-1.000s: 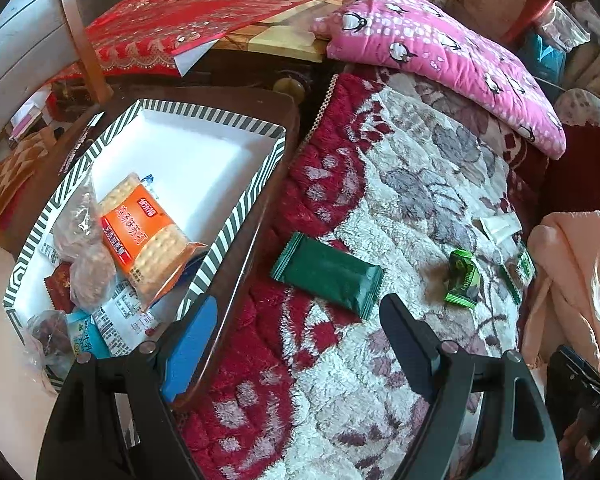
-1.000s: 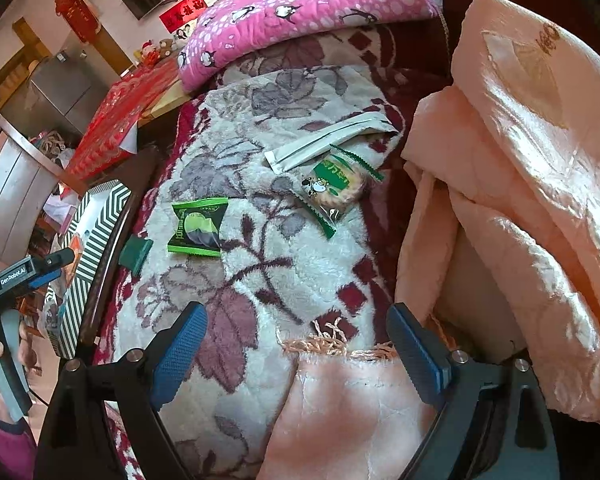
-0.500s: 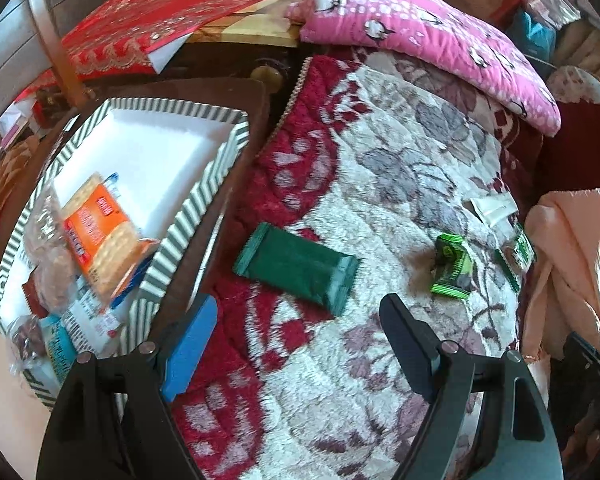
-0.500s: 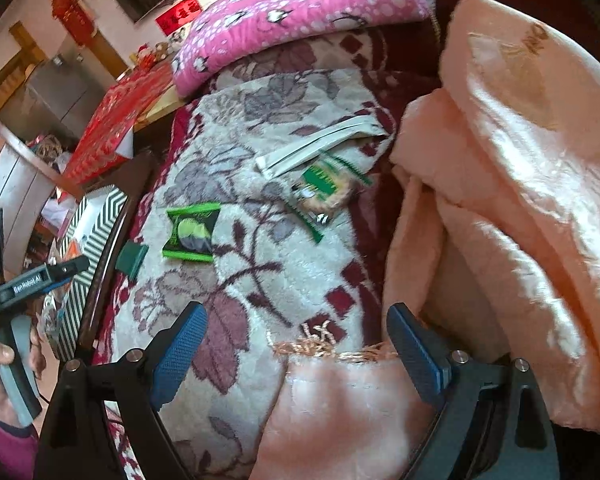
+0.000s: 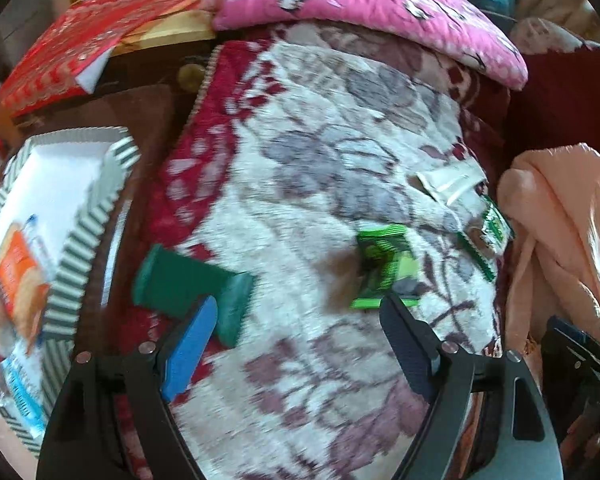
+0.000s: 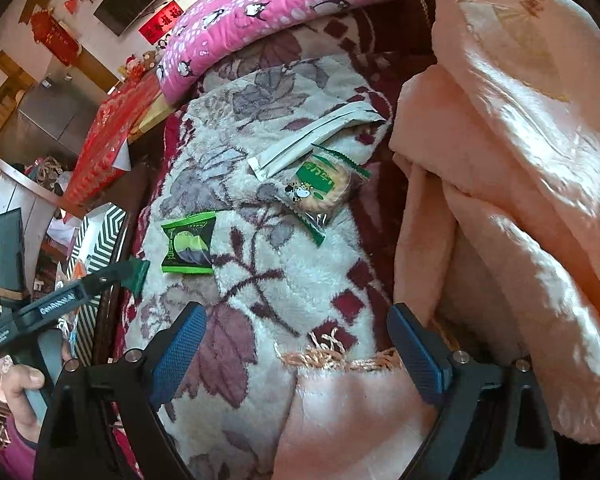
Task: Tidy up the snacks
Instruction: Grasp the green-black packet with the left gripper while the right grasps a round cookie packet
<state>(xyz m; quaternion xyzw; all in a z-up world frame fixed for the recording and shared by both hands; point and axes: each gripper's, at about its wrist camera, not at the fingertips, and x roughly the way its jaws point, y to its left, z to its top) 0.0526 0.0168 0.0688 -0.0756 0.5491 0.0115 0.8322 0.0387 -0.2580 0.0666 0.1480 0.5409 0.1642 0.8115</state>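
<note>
Four snacks lay loose on the floral blanket (image 6: 260,280) covering the bed. One dark green packet (image 5: 188,284) sat at the blanket's red border, nearest the tray. One bright green packet (image 6: 189,243) lay farther in, flat on the white pile. One round biscuit in a clear wrapper with green label (image 6: 320,188) rested near the blanket's far edge, and one long white sachet (image 6: 316,136) lay just beside it, their ends touching or overlapping; could not tell which.

One striped tray (image 5: 84,224) stood beside the bed, on a dark wooden surface. It held several snacks already: one orange biscuit pack (image 5: 18,276) and one blue-and-white pack (image 5: 20,392) could be made out; the rest were blurred, count uncertain.

The left tool (image 5: 296,308) hung over the blanket with its jaws spread wide and nothing between them. Its blue finger overlapped the dark green packet in the left wrist view, its black finger the bright green one; contact could not be judged through the blur. A hand (image 6: 22,384) gripped its handle.

The right tool (image 6: 296,312) hovered over the blanket's fringe, jaws wide apart, holding nothing.

One pink penguin-print pillow (image 6: 268,4) lay at the head of the bed. One peach quilt (image 6: 500,200) was heaped along the blanket's side. One red cloth (image 5: 76,44) covered a surface beyond the tray.
</note>
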